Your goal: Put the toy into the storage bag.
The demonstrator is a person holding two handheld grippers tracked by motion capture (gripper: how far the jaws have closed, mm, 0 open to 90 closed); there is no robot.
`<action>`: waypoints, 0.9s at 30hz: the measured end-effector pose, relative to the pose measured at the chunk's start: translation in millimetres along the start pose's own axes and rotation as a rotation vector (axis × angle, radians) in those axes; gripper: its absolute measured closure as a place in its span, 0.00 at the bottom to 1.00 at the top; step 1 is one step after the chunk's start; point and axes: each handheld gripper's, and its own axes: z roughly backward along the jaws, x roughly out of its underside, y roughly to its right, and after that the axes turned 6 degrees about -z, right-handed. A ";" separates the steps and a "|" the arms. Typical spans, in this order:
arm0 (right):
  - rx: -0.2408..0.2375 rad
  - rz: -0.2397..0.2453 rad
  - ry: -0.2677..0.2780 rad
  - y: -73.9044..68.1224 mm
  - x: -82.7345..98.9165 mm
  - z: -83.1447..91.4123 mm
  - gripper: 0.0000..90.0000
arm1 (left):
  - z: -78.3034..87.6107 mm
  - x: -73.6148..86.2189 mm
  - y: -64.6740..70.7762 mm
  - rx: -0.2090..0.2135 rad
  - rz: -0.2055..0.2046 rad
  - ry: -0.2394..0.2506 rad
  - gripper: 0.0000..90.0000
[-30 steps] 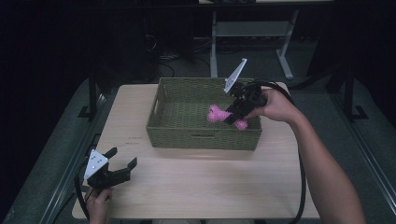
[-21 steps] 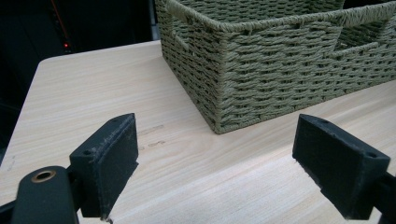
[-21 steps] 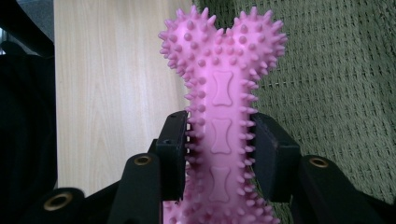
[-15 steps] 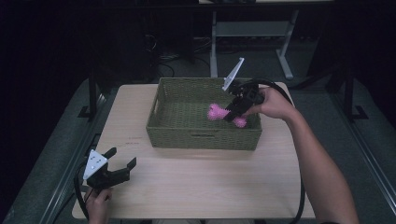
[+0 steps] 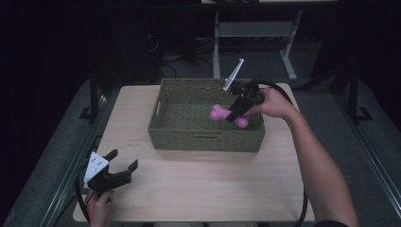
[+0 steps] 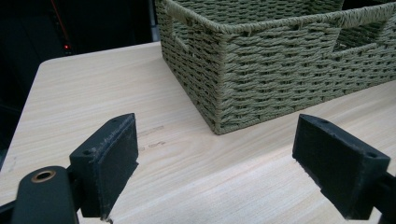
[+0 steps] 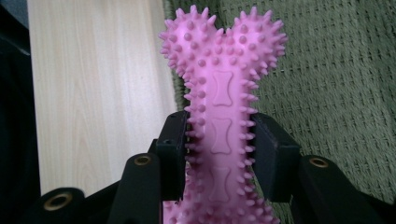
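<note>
- Lower left of the frame, my left gripper hasn't budged over the last second, jaws spread wide over bare table, holding nothing.
- Mid-frame right, my right gripper is clamped across the shaft of the pink spiky bone toy.
- It's barely shifted, hanging inside the wicker basket, so I'd guess it's either coming out or about to be dropped.

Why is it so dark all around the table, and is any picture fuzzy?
High view: the room behind is nearly black, while the table and basket are lit. Right gripper view: the pink spiky bone toy is sharp and bright. Left gripper view: the left gripper jaws and basket weave look clear, not fuzzy.
</note>
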 end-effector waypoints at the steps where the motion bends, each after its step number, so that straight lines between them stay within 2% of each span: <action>1: 0.001 -0.001 -0.002 1.3 0.1 -0.8 0.65 | 0.2 0.0 -0.3 0.000 -0.002 -0.003 0.15; 5: 0.009 -0.014 -0.008 5.7 1.1 -3.6 0.65 | 0.3 0.0 -0.5 -0.002 0.002 -0.001 0.15; 13: -0.005 -0.037 -0.021 17.4 3.7 -15.0 0.65 | 0.8 0.0 -0.8 -0.001 0.003 0.002 0.15; 20: -0.012 -0.055 -0.031 23.2 4.8 -23.0 0.65 | 1.5 0.3 -1.8 -0.003 0.003 0.000 0.15; 27: -0.019 -0.052 -0.031 24.6 5.3 -27.6 0.65 | 1.1 0.2 -1.6 -0.003 0.001 -0.002 0.15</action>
